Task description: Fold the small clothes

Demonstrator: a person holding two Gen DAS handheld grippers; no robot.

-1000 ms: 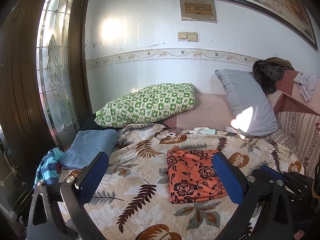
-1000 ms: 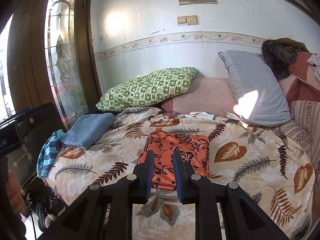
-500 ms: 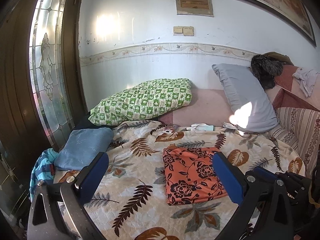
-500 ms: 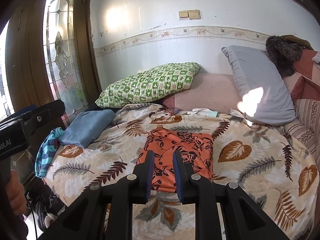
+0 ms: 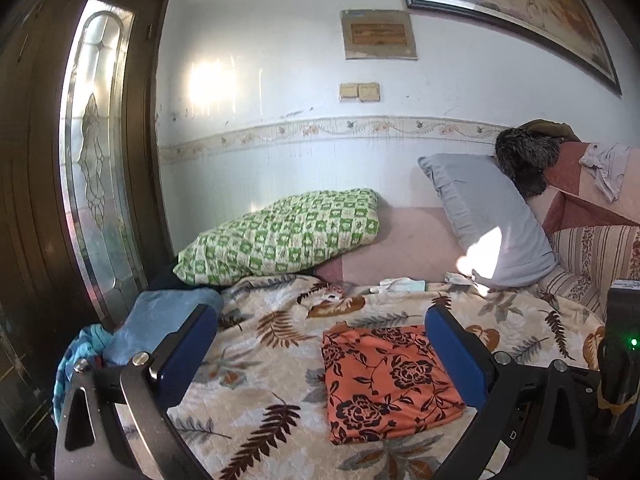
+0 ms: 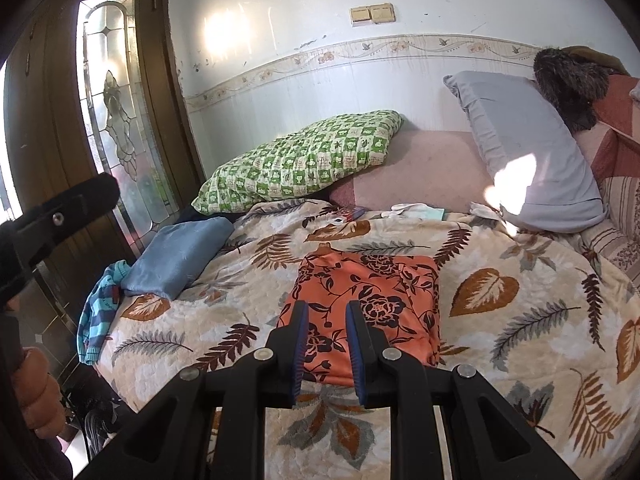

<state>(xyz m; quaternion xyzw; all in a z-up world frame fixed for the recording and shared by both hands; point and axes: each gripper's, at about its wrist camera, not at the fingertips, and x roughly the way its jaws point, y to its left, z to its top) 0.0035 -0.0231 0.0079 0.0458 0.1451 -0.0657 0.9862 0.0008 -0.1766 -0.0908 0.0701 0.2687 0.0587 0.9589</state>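
Now both grippers have eased in over the bed's near edge: left gripper gapes wide and empty, right gripper narrow, holding nothing, over the folded orange floral cloth.

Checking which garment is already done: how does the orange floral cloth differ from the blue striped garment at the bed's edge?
The orange floral cloth lies flat in a neat rectangle mid-bed; the blue striped garment is crumpled and hangs over the bed's edge. The orange one carries dark flowers, the blue one stripes. The orange one lies in the open; the blue one sits against a blue pillow. Both rest on the leaf-print bedspread, neither gripped.
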